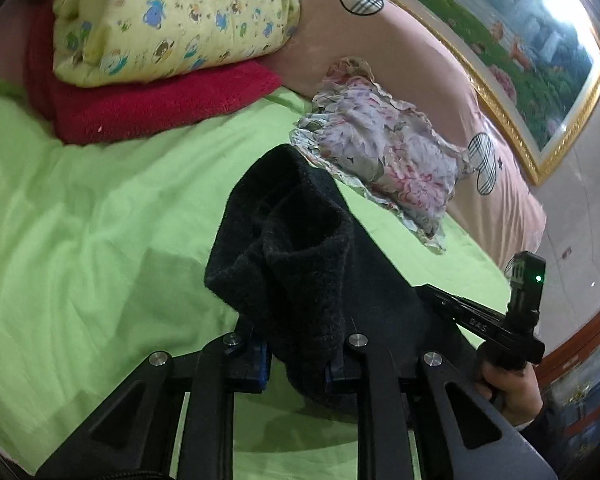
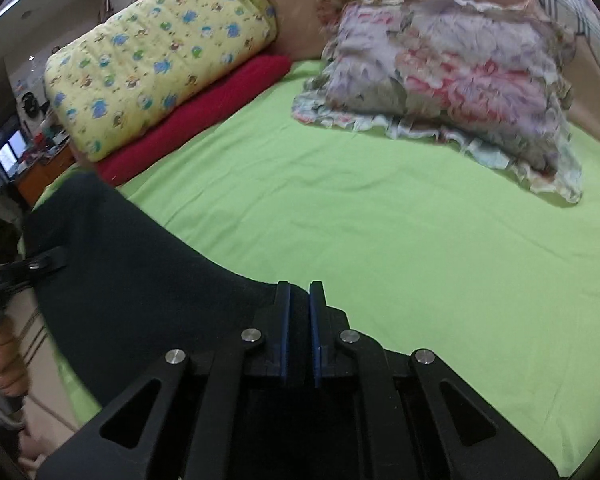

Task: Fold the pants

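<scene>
Only one marking readable: "DAS", in pale letters along the black body of the right gripper [image 1: 496, 330], near right of the left wrist view. Nothing legible elsewhere.

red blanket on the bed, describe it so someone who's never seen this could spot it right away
Start at the green bedsheet and look to its far edge by the pink headboard. There a folded red blanket lies flat under a rolled yellow cartoon-print quilt. It is the only plain red thing there; the floral pillow lies apart to its right.
</scene>
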The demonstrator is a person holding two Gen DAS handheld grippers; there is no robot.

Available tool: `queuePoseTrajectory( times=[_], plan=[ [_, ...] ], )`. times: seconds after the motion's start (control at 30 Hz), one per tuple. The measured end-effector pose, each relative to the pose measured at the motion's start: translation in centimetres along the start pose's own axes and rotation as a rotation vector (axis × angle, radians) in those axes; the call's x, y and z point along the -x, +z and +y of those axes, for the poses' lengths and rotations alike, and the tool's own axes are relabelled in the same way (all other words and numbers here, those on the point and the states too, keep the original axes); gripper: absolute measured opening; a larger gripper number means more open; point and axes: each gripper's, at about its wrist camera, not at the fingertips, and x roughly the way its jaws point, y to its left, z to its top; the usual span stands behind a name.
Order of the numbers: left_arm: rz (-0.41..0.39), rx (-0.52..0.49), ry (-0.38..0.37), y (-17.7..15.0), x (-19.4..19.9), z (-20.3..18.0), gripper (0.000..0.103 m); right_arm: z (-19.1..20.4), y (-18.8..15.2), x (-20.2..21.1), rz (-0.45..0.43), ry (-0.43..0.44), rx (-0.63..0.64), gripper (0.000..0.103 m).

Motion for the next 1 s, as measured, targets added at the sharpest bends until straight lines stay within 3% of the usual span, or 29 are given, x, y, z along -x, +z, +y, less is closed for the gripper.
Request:
queuePoseTrajectory(
  times=[0.2, 0.3, 0.37, 0.5, 0.57, 0.67, 0.8, 1.0],
  plan=[
    [0.065, -0.025, 0.044, -0.2, -3.6, 2.7, 0.018, 0.4, -1.9, -3.6, 0.021, -0.023, -0.039, 0.01],
    [0.111, -0.022, 0.067, -0.5, -5.0, 3.9, 0.025, -0.6, -2.8, -4.1, 0.014, -0.015, -0.092, 0.016],
    [0.11, -0.02, 0.068, -0.8, -4.7, 4.2, 0.029, -1.0, -3.0, -3.3, -0.017, -0.01, -0.123, 0.021],
    [0.057, -0.057, 0.15, -1.4, -2.5, 4.1, 0.05, -2.2, -3.3, 0.2, -0.098, -0.004, -0.179, 0.022],
    [0.031, -0.043, 0.155, -1.4, -1.2, 4.2, 0.05, -2.6, -3.5, 2.3, -0.13, 0.004, -0.196, 0.022],
    [-0.003, -0.032, 0.137, -1.4, 0.7, 3.9, 0.052, -3.0, -4.3, 4.7, -0.152, 0.003, -0.22, 0.022],
    [-0.037, -0.057, 0.107, -1.0, 2.3, 2.0, 0.061, -3.4, -6.0, 6.9, -0.146, 0.003, -0.251, 0.022],
    [-0.004, -0.132, 0.02, -1.4, 1.9, -2.7, 0.067, -4.0, -9.8, 9.6, -0.142, -0.004, -0.305, 0.022]
  ],
)
